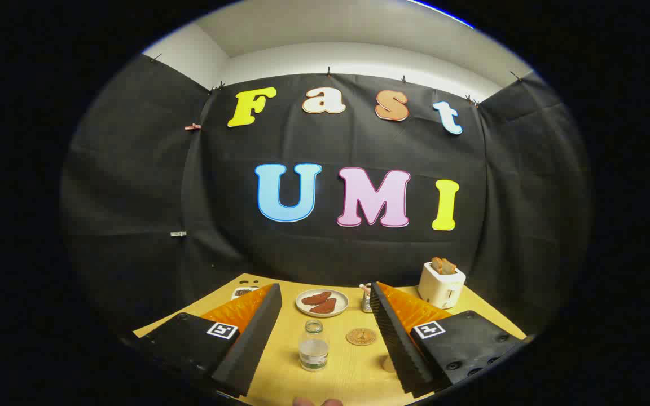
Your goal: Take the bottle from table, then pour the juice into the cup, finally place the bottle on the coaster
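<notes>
Bottle (313,345) upright between the spread fingers (257,332)

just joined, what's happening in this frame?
A person's hand-held gripper is open over a yellow table, holding nothing. The bottle stands upright between its fingers, untouched, so the pick has not happened yet. The round coaster lies just right of the bottle. Beyond the fingers are a plate with reddish-brown pieces, a small metal cup and a white toaster with bread in it.
</notes>
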